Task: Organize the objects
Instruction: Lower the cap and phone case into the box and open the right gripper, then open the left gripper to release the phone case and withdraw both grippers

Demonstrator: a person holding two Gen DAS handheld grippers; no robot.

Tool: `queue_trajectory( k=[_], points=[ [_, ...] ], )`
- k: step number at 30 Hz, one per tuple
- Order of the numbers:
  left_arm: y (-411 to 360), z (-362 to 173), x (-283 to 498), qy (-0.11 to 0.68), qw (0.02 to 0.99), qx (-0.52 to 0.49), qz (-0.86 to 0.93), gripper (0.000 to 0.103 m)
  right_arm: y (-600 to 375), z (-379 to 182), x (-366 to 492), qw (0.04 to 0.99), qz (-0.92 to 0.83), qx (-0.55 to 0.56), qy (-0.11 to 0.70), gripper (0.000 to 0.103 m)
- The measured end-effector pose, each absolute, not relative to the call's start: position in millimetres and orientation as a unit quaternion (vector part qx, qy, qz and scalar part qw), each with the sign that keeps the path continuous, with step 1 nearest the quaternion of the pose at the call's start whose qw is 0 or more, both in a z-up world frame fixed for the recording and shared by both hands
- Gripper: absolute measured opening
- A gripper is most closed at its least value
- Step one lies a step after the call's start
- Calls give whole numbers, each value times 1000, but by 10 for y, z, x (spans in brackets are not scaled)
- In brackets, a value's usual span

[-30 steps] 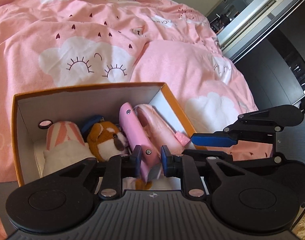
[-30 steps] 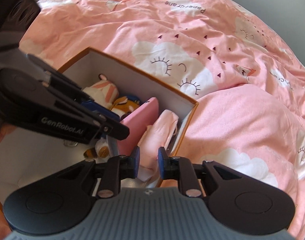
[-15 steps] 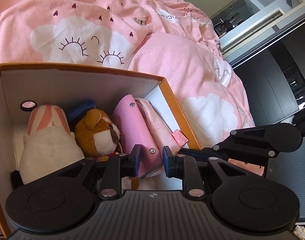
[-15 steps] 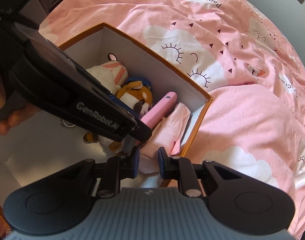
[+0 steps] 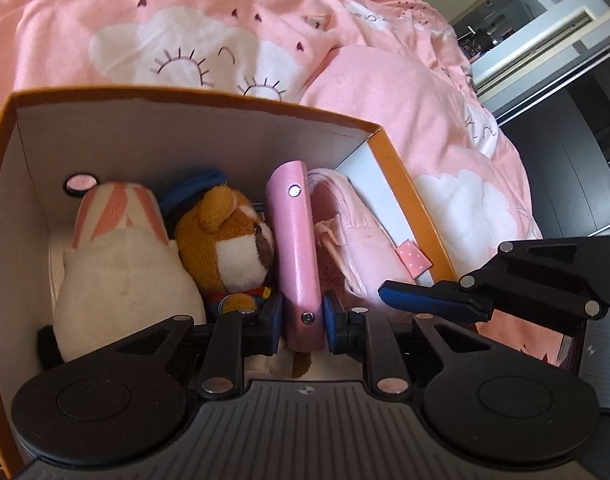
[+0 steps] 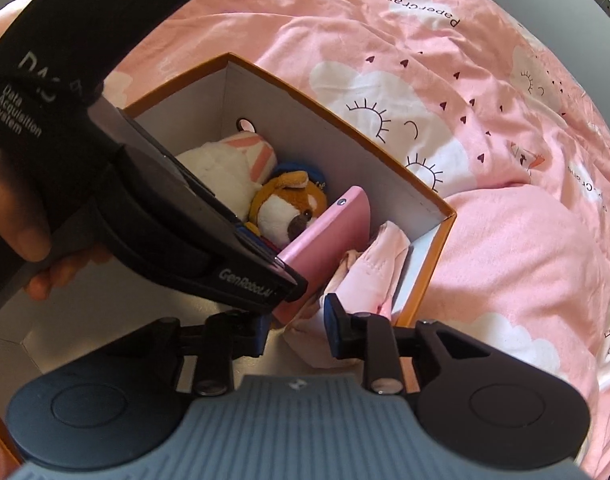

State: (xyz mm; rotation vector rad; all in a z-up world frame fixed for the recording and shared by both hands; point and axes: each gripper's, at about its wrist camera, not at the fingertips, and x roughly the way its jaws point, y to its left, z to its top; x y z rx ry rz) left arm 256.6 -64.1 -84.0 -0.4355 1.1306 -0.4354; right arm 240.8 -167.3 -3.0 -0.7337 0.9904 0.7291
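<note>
Ok so the left gripper point(image 5: 303, 316) is clamped on the near end of a pink case point(image 5: 295, 248), pads pressing both flat sides. It stands on edge inside the orange box point(image 5: 193, 96) w/ white inside walls, slotted between the brown plush dog point(image 5: 229, 240) and a folded pink cloth point(image 5: 357, 240). My guess: on edge bc that gap is the only free slot left, so it goes in like a book on a shelf. White bunny plush point(image 5: 121, 264) w/ pink-striped ears fills the left end, touching the dog, and there's something blue behind the dog, prob a cap, can't tell for sure.

Right gripper point(image 6: 297, 328) is just beside the box's near right corner, over the cloth bundle, and its jaws have just been opening. Nothing pinched imo; the cloth lies under/between the blue pads but they don't press on it. Looks like it was there to tuck the cloth aside, that's a guess tho. A hand point(image 6: 21, 236) wraps the left tool's handle.

Box sits on a pink duvet point(image 6: 485, 100) printed w/ sleepy-eyed clouds and tiny hearts.

Readable text: "GenRobot.AI" on the left tool's arm, "Data Acquisition System" on its body w/ bigger letters above, partly cut off (D A S?). Duvet says "PaperCrane", upside down from the right cam. Cloth has a small pink dotted tag point(image 5: 413, 260), no words readable.
</note>
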Motion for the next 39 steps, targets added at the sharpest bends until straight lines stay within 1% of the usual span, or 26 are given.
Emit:
queue_trajectory(
  k=[5,9,10,11,14,16,20,25,28,34,36,37,39],
  points=[
    [-556,-689,2510,513,803,-221,-206,24,-1762,60,2390,757,321,-368,434,31],
    [-496,-593,2519,504,804,-228,-216,24,-1797,51,2395,745,325,-388,435,30],
    [-493,-603,2535,507,803,-228,-214,23,-1792,28,2395,739,326,-397,435,30],
    [-491,-628,2555,510,802,-230,-209,19,-1786,2,2388,734,327,-408,433,29],
    [-487,-741,2632,518,793,-252,-199,11,-1771,-78,2362,721,332,-440,420,29],
    [-479,-809,2685,520,782,-278,-201,11,-1767,-106,2362,719,336,-442,417,29],
    [-558,-837,2777,519,784,-286,-184,11,-1747,-173,2416,719,334,-440,421,28],
    [-657,-837,2811,517,791,-279,-172,12,-1749,-310,2479,721,320,-442,427,28],
    [-686,-780,2752,511,802,-260,-165,13,-1756,-290,2419,724,318,-444,421,29],
    [-679,-548,2474,486,832,-222,-150,13,-1776,-74,2268,739,320,-427,410,41],
    [-646,-433,2346,469,846,-208,-146,16,-1793,48,2204,753,318,-409,405,49],
    [-618,-367,2274,458,853,-203,-143,20,-1802,114,2165,762,317,-397,402,51],
    [-561,-253,2145,443,863,-194,-142,22,-1816,238,2072,776,320,-368,400,54]
  ],
)
